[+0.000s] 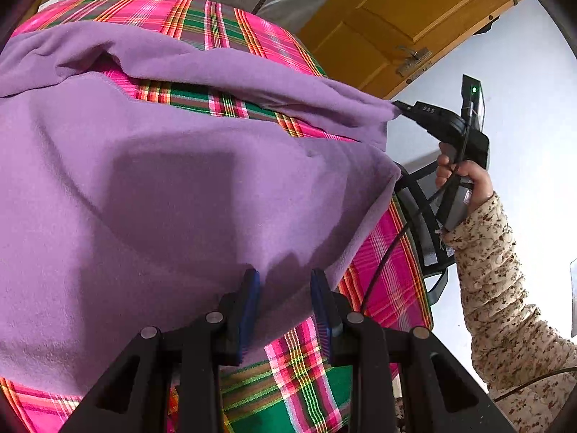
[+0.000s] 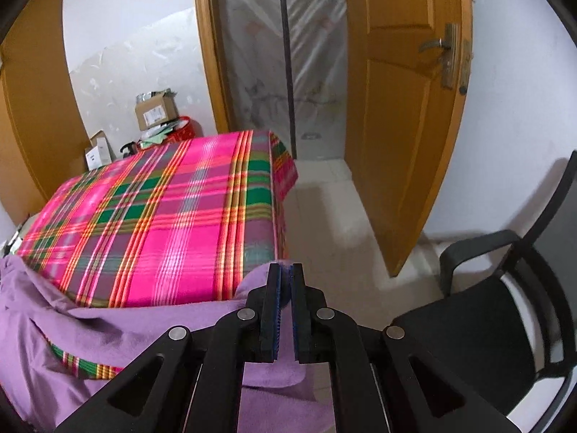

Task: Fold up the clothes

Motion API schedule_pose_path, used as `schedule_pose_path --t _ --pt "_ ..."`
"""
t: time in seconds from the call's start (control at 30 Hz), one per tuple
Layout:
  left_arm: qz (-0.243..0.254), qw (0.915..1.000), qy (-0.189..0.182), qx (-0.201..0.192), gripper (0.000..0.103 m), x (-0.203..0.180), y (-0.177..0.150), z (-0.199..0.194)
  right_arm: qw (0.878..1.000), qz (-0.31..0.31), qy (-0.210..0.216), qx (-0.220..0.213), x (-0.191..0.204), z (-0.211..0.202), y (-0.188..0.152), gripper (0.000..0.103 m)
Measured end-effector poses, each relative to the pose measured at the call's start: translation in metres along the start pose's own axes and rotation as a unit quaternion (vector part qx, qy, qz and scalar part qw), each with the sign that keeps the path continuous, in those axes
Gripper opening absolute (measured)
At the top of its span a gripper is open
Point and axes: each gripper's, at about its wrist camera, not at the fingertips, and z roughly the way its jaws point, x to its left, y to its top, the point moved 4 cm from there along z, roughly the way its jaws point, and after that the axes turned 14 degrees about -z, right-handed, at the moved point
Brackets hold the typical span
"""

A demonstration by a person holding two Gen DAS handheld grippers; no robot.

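Purple fleece garment [image 1: 173, 187] draped over the near part of the plaid-covered worktop [image 2: 151, 216] — one corner pinched tight in the right gripper [image 2: 286, 281] off the worktop's edge. Left gripper [image 1: 285, 281] fingers parted, fleece edge lying between them — not clamped.

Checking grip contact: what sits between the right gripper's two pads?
A pinched fold of the purple garment sits between the right gripper's pads, seen in the right wrist view; the jaws are nearly closed on it.
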Motion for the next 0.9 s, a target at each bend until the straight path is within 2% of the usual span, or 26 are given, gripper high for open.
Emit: schedule_pose_path --t 0.17,0.23,0.33,0.43,0.53,0.6,0.67,0.83,0.9 --pt "0.003 1.0000 -0.007 0.001 0.029 -0.004 -0.002 -0.002 1.000 0.016 0.024 0.000 -0.004 -0.013 -0.018 0.024" --pt "0.003 1.0000 -0.009 0.001 0.029 -0.005 -0.003 -0.003 0.999 0.017 0.030 -0.010 -0.004 -0.026 -0.025 0.028" --pt "0.003 0.9999 -0.010 -0.002 0.029 -0.006 -0.004 -0.006 0.998 0.029 0.047 -0.019 -0.002 -0.048 -0.039 0.029" --pt "0.000 0.9997 -0.018 -0.015 0.029 -0.003 -0.005 -0.016 0.996 0.039 0.082 -0.025 0.011 -0.070 -0.062 0.034" --pt "-0.009 0.9996 -0.012 -0.023 0.029 0.005 -0.006 -0.023 0.996 0.046 0.076 -0.021 0.017 -0.080 -0.082 0.035" --pt "-0.013 0.9994 -0.009 -0.030 0.029 0.010 -0.007 -0.028 0.994 0.076 0.077 -0.011 0.015 -0.080 -0.096 0.035" --pt "-0.018 0.9990 -0.011 -0.039 0.029 0.014 -0.009 -0.035 0.990 0.100 0.104 -0.001 0.017 -0.079 -0.106 0.035" --pt "-0.046 0.9969 0.000 -0.064 0.029 0.036 -0.009 -0.054 0.985 0.100 0.139 0.015 0.041 -0.073 -0.112 0.036" --pt "-0.060 0.9954 0.005 -0.074 0.029 0.046 -0.007 -0.061 0.983 0.108 0.147 0.022 0.047 -0.070 -0.117 0.044"
